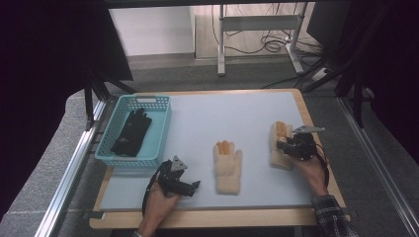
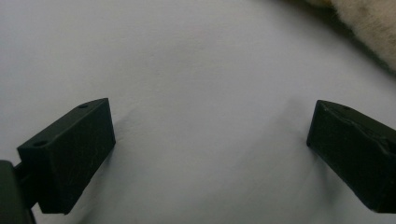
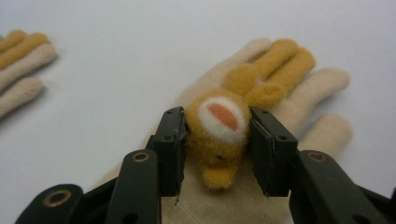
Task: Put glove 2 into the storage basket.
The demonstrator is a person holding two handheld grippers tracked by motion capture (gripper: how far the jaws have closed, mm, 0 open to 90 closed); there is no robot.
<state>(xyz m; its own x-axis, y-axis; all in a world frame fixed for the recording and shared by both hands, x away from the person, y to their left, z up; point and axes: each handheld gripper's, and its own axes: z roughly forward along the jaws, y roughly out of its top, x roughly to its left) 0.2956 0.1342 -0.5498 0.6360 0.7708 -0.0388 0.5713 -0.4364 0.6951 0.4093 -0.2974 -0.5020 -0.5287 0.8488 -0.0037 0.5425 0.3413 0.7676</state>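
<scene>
Two cream knitted gloves with orange fingers lie on the pale blue mat (image 1: 237, 111). My right gripper (image 1: 283, 143) rests on the right glove (image 1: 276, 130). In the right gripper view its jaws press both sides of an orange plush animal patch (image 3: 223, 122) on that glove (image 3: 303, 93), so the gripper (image 3: 218, 140) is shut on it. The middle glove (image 1: 228, 168) lies flat, apart from both grippers, and its fingers (image 3: 21, 65) lie at the left of the right gripper view. My left gripper (image 1: 194, 187) stands open low over bare mat (image 2: 210, 149), with a fuzzy glove edge (image 2: 373, 23) ahead of it.
A light blue plastic basket (image 1: 146, 98) stands at the table's left edge with a pair of black gloves (image 1: 132, 132) inside. The wooden table rim (image 1: 316, 133) runs close to the right glove. Metal rails flank the table on both sides.
</scene>
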